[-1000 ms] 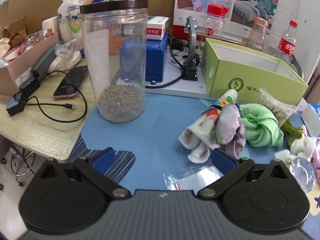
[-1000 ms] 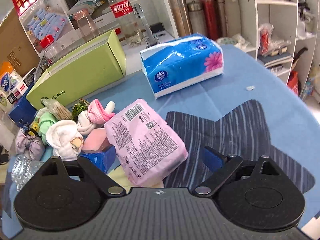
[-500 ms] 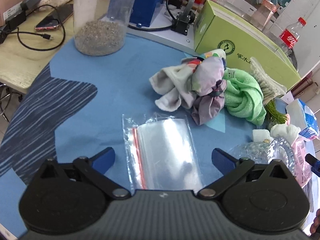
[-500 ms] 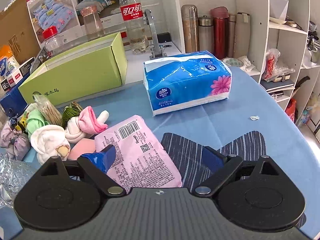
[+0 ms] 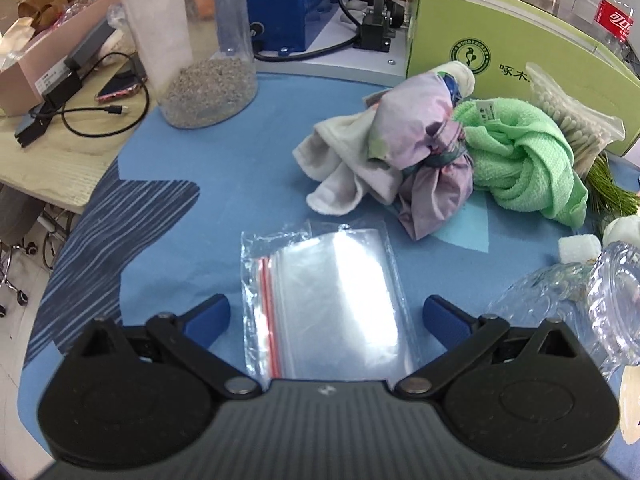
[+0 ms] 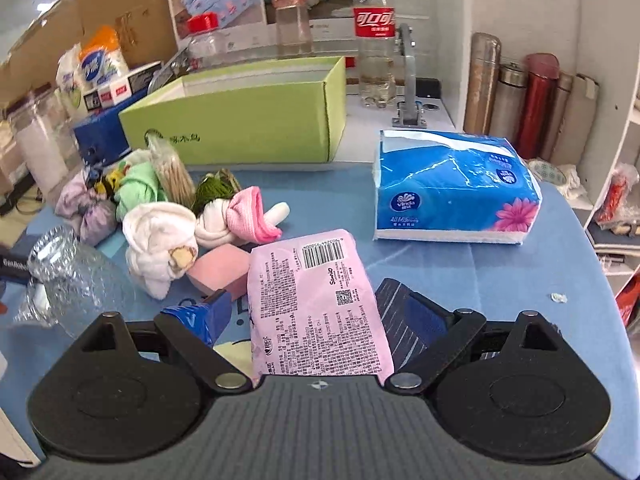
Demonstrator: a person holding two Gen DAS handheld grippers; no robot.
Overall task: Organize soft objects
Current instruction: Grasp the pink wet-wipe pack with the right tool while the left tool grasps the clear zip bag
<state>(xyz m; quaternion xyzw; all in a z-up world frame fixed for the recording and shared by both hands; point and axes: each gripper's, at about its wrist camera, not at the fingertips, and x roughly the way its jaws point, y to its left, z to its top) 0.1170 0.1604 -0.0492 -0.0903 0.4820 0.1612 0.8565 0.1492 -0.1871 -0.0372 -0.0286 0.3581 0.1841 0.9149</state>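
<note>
My left gripper [image 5: 326,312] is open above a clear zip bag [image 5: 328,300] that lies flat on the blue cloth between its fingers. Beyond it lie a pale floral cloth bundle [image 5: 400,152] and a green towel [image 5: 528,164]. My right gripper [image 6: 316,312] is open around a pink tissue pack [image 6: 316,300] that lies between its fingers. Ahead of it are a white sock ball [image 6: 160,236], a pink-and-white sock knot [image 6: 240,220], a pink sponge [image 6: 218,272] and a blue tissue pack [image 6: 452,188].
An open green box [image 6: 248,120] stands at the back. A clear jar with gravel [image 5: 200,40] stands at the far left. A clear glass vessel [image 5: 580,300] lies on its side between the grippers. A cotton swab bag [image 5: 568,116] and a cola bottle [image 6: 374,40] are behind.
My left gripper pulled back and tilted down, so the zip bag now lies between its fingers. My right gripper turned left, with the pink pack centred between its fingers.
</note>
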